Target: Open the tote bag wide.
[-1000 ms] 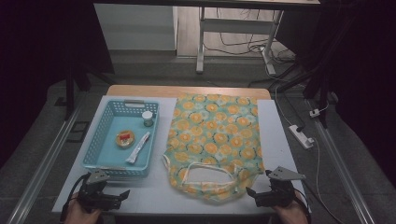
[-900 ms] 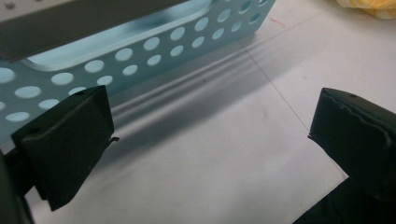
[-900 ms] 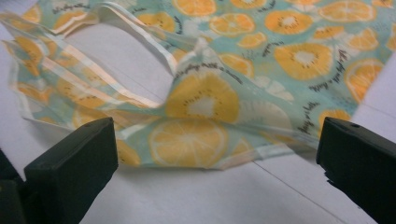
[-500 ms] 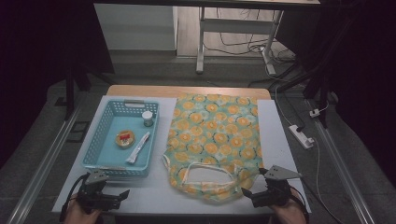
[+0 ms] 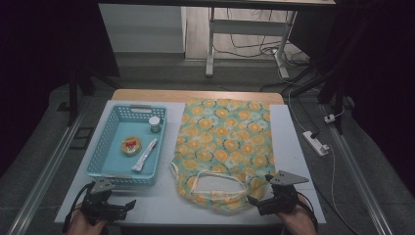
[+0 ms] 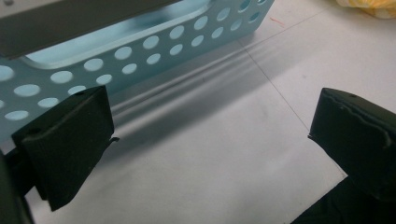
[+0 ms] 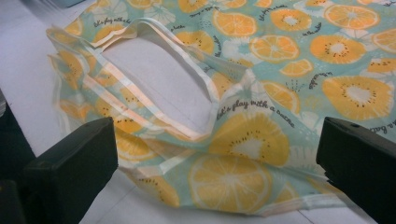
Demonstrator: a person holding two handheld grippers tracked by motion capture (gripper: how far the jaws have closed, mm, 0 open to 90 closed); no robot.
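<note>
A fabric bag point(image 5: 225, 147) printed with orange slices on teal lies flat on the white table point(image 5: 293, 147), its handles point(image 5: 215, 183) toward the near edge. In the right gripper view the bag point(image 7: 252, 116) spreads just beyond the jaws. My right gripper point(image 5: 254, 200) stands open at the bag's near right corner, holding nothing. A light blue perforated basket point(image 5: 105, 147) sits at the left with a small jar point(image 5: 154, 124), a round yellow-lidded item point(image 5: 131, 145) and a white sachet point(image 5: 146, 154) inside. My left gripper point(image 5: 128, 205) is open just in front of the basket point(image 6: 140, 46).
A white power strip point(image 5: 315, 142) lies on the floor to the right of the table. Metal rails run along both sides. A desk frame with cables stands beyond the far edge. Bare white table point(image 6: 224, 140) lies between the basket and the bag.
My right gripper has shifted left and forward, closer to the bag's near corner. The left gripper has stayed put.
</note>
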